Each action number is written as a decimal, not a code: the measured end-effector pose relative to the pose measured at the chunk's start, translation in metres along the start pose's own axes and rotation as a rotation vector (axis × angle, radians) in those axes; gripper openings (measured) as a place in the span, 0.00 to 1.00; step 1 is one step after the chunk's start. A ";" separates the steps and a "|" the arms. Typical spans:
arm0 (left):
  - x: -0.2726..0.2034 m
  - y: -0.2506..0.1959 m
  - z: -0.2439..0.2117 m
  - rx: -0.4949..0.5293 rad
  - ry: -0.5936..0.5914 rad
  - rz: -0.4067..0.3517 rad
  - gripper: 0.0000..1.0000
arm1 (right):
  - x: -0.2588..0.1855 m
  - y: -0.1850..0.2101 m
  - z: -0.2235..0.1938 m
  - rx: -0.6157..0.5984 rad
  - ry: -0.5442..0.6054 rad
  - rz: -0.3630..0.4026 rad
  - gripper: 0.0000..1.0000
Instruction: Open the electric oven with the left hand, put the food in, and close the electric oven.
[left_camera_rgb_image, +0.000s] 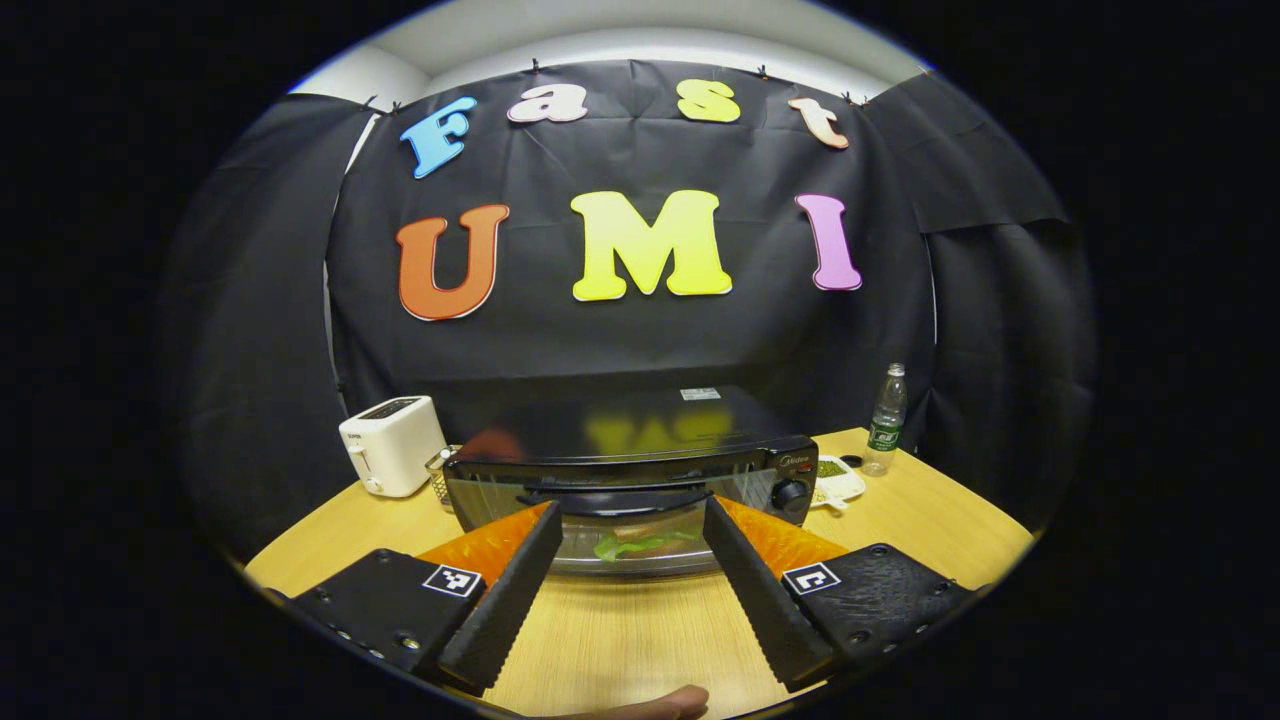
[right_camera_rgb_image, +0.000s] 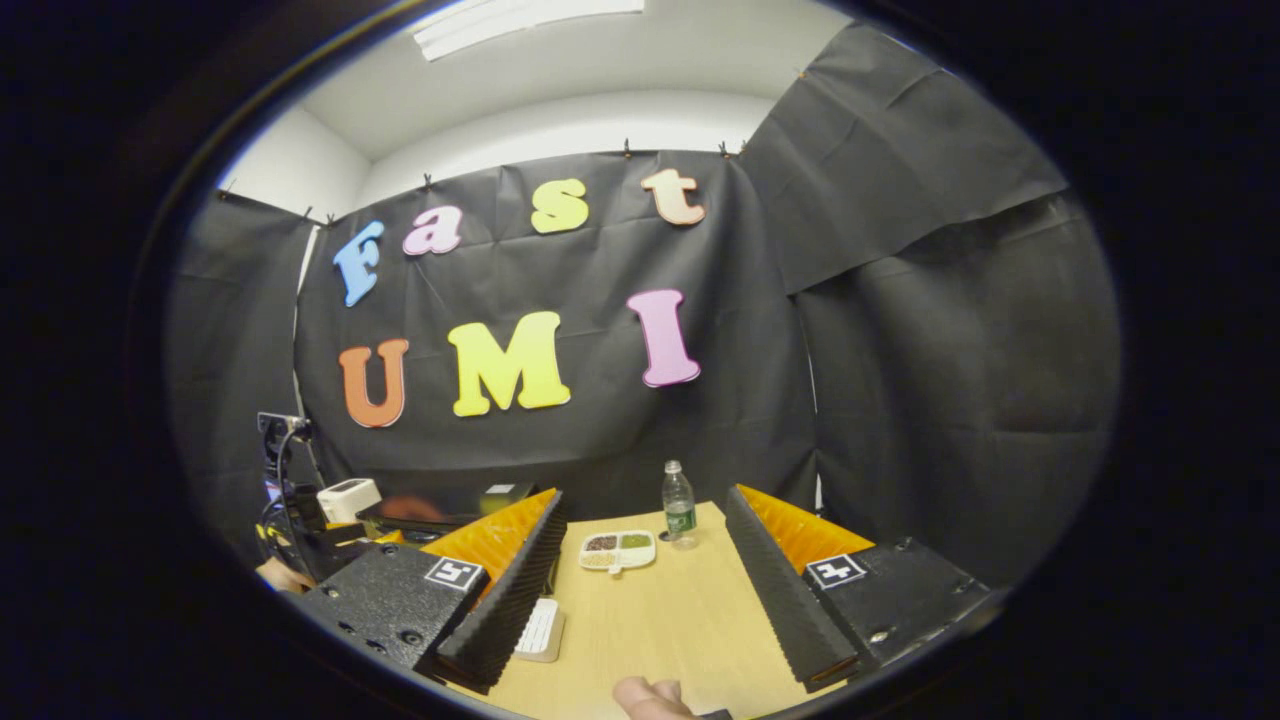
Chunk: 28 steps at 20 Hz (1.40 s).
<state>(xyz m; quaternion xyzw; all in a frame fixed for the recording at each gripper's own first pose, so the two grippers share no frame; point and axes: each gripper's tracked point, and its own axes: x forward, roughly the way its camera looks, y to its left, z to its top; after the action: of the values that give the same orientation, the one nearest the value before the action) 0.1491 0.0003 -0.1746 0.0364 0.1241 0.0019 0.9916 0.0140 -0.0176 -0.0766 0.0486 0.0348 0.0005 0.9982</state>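
The electric oven (left_camera_rgb_image: 630, 480), door closed with green food (left_camera_rgb_image: 640, 545) behind the glass, sat on the wooden table (left_camera_rgb_image: 620, 640) beside a white toaster (left_camera_rgb_image: 392, 445). Left gripper (left_camera_rgb_image: 630, 545) and right gripper (right_camera_rgb_image: 645, 545) both spread, empty.

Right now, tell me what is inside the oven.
Through the glass door of the oven, something green lies low inside, likely the food. The door handle and glare cover the rest, so what it rests on cannot be made out.
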 end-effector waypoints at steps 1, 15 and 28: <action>-0.008 0.001 0.003 0.002 -0.004 0.001 0.94 | -0.005 0.003 0.003 -0.003 -0.006 0.006 0.99; -0.154 0.002 0.065 -0.078 -0.147 0.058 0.94 | -0.049 0.041 0.003 -0.058 -0.047 0.050 0.99; -0.229 0.002 0.107 -0.041 -0.279 0.026 0.94 | -0.064 0.062 0.017 -0.089 -0.082 0.098 1.00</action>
<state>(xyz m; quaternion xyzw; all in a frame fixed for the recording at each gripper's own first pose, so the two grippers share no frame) -0.0462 -0.0085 -0.0147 0.0179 -0.0157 0.0121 0.9996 -0.0482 0.0420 -0.0492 0.0056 -0.0084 0.0488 0.9988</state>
